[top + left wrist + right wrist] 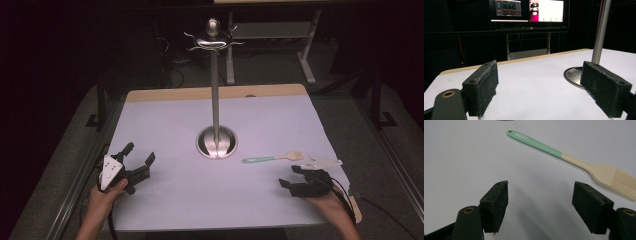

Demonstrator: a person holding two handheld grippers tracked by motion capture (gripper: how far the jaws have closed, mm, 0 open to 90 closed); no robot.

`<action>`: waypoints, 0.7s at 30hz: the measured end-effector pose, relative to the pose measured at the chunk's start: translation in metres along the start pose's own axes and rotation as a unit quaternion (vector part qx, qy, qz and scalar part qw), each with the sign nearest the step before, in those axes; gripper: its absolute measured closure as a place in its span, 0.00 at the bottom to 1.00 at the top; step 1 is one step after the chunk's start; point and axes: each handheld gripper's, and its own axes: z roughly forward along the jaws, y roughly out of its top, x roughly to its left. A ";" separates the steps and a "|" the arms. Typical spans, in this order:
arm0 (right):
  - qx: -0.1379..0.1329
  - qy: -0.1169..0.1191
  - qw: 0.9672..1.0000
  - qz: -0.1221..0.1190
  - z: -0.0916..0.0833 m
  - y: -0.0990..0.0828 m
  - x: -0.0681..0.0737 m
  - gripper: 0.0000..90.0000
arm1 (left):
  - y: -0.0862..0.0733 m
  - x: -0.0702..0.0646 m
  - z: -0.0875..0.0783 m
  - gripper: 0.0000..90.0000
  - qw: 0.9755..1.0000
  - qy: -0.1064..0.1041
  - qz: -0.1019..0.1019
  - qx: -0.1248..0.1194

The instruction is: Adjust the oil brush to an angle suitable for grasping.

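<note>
The right gripper (295,176) sits low right in the high view, jaws spread wide with nothing between them, and the basting brush (272,158) lies flat on the table (165,125) just above it, right of the hook stand (215,90) at centre frame. As I read it, the reach is on: in the right gripper view the brush (564,157) runs diagonally across the top, so squaring the jaws across the mint handle beats pinching the bristles. The left gripper (138,161) waits lower left, jaws apart and empty.
</note>
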 end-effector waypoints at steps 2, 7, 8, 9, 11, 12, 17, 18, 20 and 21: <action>-0.001 0.001 1.000 0.000 -0.001 0.000 -0.001 0.32 | 0.000 0.000 0.000 0.16 1.000 0.000 0.000 0.000; -0.001 -0.002 1.000 0.001 -0.002 0.000 -0.002 0.32 | 0.000 0.000 0.000 0.16 1.000 0.000 0.001 0.001; -0.004 -0.006 1.000 0.001 -0.003 0.001 -0.003 0.32 | 0.000 0.000 0.000 0.16 1.000 0.000 0.001 0.001; -0.004 -0.006 1.000 0.001 -0.003 0.001 -0.003 0.32 | 0.000 0.000 0.000 0.16 1.000 0.000 0.001 0.001; -0.010 -0.003 1.000 0.003 -0.004 0.003 -0.004 0.32 | 0.000 0.000 0.000 0.16 1.000 0.001 0.002 -0.001; -0.010 -0.003 1.000 0.003 -0.004 0.003 -0.004 0.32 | 0.000 0.000 0.000 0.16 1.000 0.001 0.002 -0.001; -0.009 -0.004 1.000 0.003 -0.002 0.006 -0.009 0.32 | 0.000 0.000 0.000 0.16 1.000 0.001 0.001 -0.001; -0.012 -0.005 1.000 0.007 -0.001 0.007 -0.010 0.32 | 0.000 0.000 0.000 0.16 1.000 0.001 0.002 -0.001; -0.012 -0.003 1.000 0.009 -0.001 0.008 -0.010 0.32 | 0.000 0.000 0.000 0.16 1.000 0.000 0.002 -0.001; -0.012 -0.003 1.000 0.007 -0.001 0.009 -0.010 0.32 | 0.000 0.000 0.000 0.16 1.000 0.000 0.001 -0.001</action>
